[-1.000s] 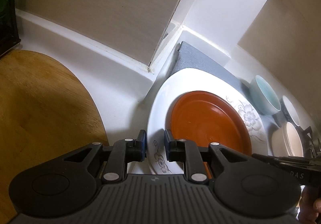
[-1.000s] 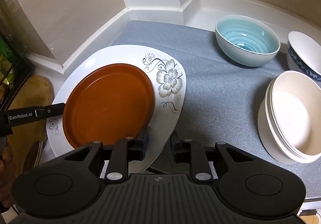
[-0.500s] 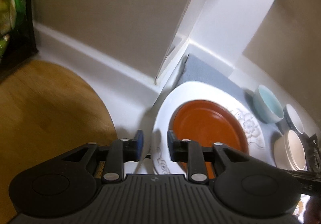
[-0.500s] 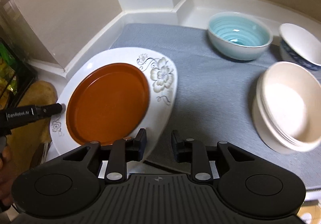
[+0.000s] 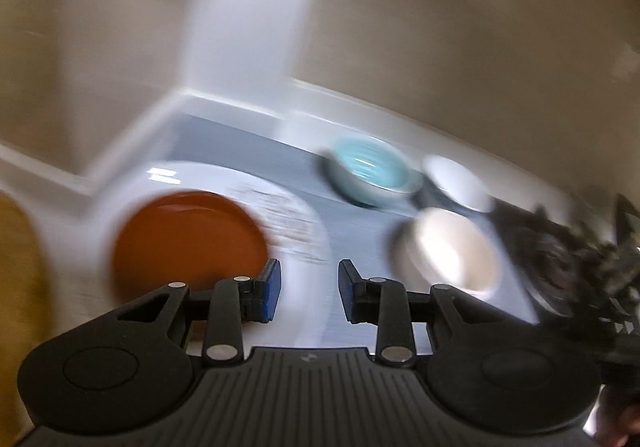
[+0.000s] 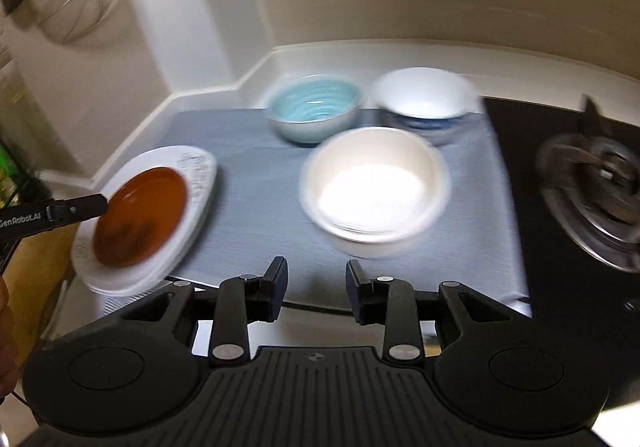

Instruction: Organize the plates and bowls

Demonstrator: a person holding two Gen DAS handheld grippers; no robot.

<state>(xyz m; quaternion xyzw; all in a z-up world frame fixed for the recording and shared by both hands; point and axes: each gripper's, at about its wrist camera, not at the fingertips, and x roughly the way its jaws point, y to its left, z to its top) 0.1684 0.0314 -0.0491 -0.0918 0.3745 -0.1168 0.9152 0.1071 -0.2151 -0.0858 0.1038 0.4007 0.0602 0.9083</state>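
Ceramic and likely heavy, slick and breakable, the cream bowl stack (image 6: 376,187) sits on the grey mat (image 6: 248,151) right of the orange plate (image 6: 142,215), best pinched at its rim, while both hand-held grippers, left (image 5: 309,293) and right (image 6: 316,289), have just been opening, empty.

Motion blur smears most of the left wrist view: the flower print on the white plate (image 5: 298,215) is only grey streaks, and the dark shape at the right edge (image 5: 568,259) cannot be made out. In the right wrist view the cream bowls (image 6: 376,187) blur together, so how many are stacked cannot be told, and the pattern on the blue-and-white bowl (image 6: 424,103) is unreadable. The left claw (image 6: 80,207) enters from the left edge with its body cut off, and the stove burner (image 6: 592,183) is blurred.
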